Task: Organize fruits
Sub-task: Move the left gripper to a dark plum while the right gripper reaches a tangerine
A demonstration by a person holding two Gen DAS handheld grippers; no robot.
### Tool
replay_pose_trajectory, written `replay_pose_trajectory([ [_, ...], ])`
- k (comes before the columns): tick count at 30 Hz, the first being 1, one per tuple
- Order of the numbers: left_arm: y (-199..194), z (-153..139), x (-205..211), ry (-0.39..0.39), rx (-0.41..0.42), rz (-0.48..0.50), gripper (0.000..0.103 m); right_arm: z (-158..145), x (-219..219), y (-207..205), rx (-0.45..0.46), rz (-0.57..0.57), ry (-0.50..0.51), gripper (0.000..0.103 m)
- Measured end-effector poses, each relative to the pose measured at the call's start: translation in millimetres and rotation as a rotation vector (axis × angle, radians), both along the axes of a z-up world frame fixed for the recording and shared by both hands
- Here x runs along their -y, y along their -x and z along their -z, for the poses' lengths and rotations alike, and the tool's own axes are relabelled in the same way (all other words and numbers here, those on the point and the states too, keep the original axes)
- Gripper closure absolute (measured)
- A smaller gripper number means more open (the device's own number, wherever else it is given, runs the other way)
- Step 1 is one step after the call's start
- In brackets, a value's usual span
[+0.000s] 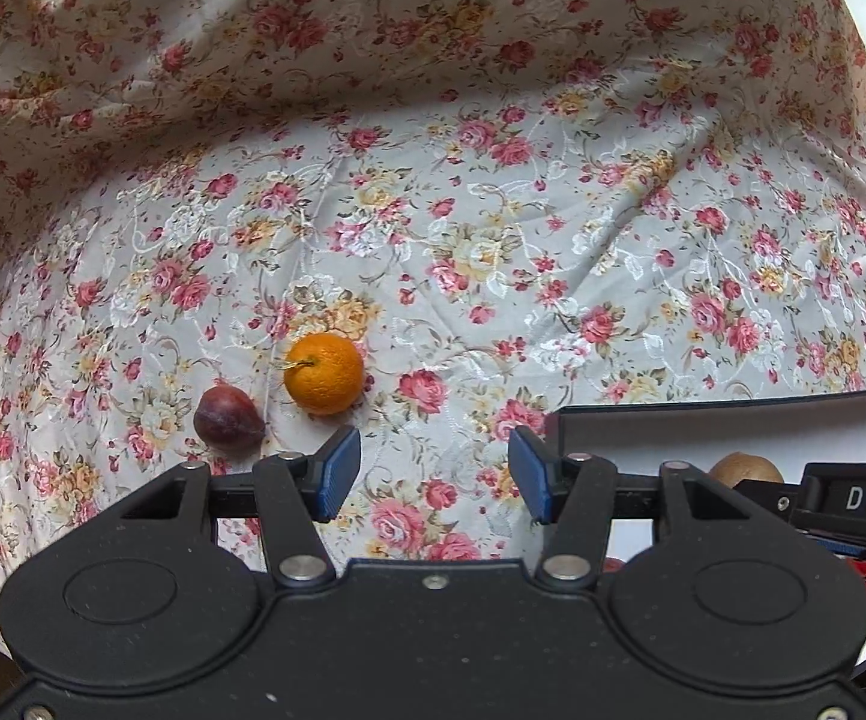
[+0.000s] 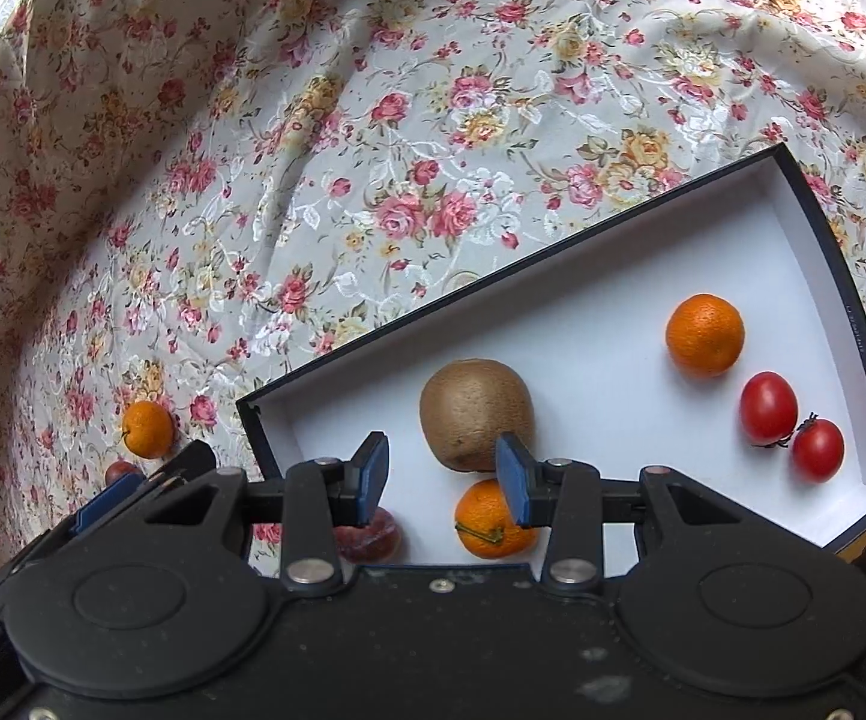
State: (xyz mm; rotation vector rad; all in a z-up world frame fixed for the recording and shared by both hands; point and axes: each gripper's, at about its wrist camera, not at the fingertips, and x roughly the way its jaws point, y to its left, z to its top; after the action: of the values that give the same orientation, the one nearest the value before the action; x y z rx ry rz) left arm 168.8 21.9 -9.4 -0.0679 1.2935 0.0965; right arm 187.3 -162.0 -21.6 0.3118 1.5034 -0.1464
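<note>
In the left wrist view a mandarin [image 1: 323, 373] and a dark plum [image 1: 227, 419] lie on the flowered cloth, just beyond my left gripper [image 1: 434, 474], which is open and holds nothing. In the right wrist view my right gripper [image 2: 442, 479] hangs open and empty over the near end of a white-lined box [image 2: 805, 252]. A kiwi [image 2: 476, 414] lies just past its fingertips, a mandarin [image 2: 490, 519] under the right finger and a reddish plum [image 2: 372, 534] under the left finger. Farther right in the box are another mandarin [image 2: 704, 333] and two red tomatoes [image 2: 767, 407], [image 2: 817, 449].
The flowered cloth [image 1: 493, 210] covers the whole surface and rises in folds at the back. The box's dark corner [image 1: 559, 420] stands just right of my left gripper. The loose mandarin [image 2: 146, 429] and plum [image 2: 120, 470] lie left of the box, beside the left gripper's body [image 2: 132, 492].
</note>
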Motion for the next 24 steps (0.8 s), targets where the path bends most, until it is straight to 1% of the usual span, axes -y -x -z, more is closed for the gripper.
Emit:
replay_pose_trajectory([
  [3, -4, -2, -23, 0.009, -0.002, -0.045, 0.043, 6, -22, -6, 0.003, -0.028, 0.016, 0.061],
  [6, -8, -2, -45, 0.014, -0.005, -0.090, 0.043, 9, -38, -9, 0.028, -0.057, 0.036, 0.061],
  [11, -12, -2, -81, 0.021, -0.016, -0.182, 0.043, 4, -63, -14, 0.098, -0.106, 0.051, 0.061],
  [13, -14, 1, -95, 0.022, -0.028, -0.216, 0.043, 3, -71, -16, 0.116, -0.117, 0.036, 0.061],
  [18, -15, 9, -115, 0.008, -0.056, -0.255, 0.043, 6, -95, -20, 0.144, -0.155, -0.007, 0.061],
  [24, -14, 20, -131, -0.007, -0.082, -0.264, 0.043, 10, -122, -21, 0.149, -0.198, -0.031, 0.061],
])
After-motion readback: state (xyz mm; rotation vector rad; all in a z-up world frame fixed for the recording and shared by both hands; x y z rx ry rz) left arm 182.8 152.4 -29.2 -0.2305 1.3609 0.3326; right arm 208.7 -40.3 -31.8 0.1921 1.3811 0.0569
